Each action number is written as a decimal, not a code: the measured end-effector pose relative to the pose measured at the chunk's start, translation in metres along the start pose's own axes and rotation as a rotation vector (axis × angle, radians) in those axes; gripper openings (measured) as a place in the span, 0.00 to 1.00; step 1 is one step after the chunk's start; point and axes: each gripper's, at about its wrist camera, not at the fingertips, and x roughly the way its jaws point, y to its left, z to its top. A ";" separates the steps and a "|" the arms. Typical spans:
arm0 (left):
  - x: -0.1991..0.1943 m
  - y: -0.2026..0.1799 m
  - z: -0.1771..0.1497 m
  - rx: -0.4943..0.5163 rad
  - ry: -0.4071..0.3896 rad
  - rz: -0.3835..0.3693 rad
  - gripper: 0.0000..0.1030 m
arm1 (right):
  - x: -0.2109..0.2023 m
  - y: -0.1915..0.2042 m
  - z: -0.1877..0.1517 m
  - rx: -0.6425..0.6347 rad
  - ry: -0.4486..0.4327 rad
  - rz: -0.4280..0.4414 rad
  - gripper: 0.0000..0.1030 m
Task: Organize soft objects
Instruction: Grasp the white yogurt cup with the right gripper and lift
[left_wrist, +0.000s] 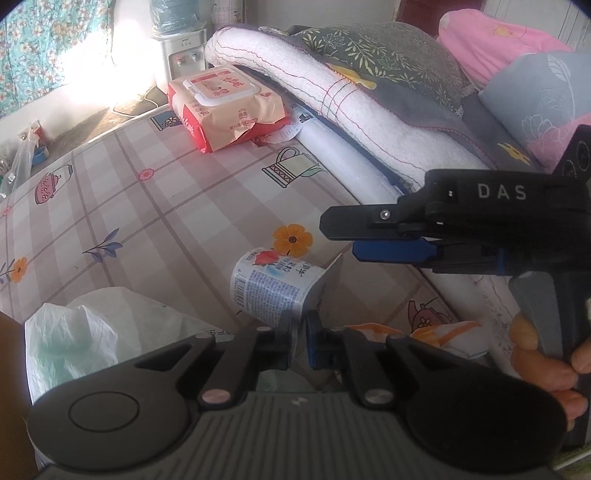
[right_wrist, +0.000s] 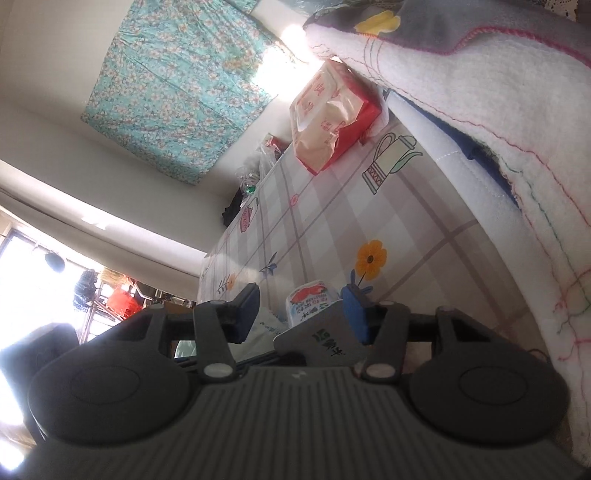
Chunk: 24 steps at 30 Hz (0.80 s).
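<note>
Above the checked sheet (left_wrist: 155, 206), one cup (left_wrist: 273, 288) hangs clamped by its rim in the left gripper (left_wrist: 297, 334); the right gripper (right_wrist: 301, 314), jaws apart around it, should close gently, lest it crush; also one wipes pack (left_wrist: 225, 107), one bag (left_wrist: 74, 339)

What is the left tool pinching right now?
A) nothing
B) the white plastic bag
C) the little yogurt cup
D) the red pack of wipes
C: in the left wrist view the left tool is closed on the rim of the yogurt cup, held above the bed sheet.
</note>
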 end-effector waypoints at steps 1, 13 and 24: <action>0.001 0.001 -0.001 -0.004 0.003 -0.001 0.12 | 0.003 -0.006 0.002 0.022 -0.003 -0.012 0.49; 0.024 0.010 0.001 -0.066 0.046 0.016 0.17 | 0.048 -0.030 -0.004 0.090 0.056 0.034 0.56; 0.026 0.017 0.006 -0.154 0.045 0.007 0.13 | 0.068 -0.026 0.006 0.065 0.032 0.056 0.56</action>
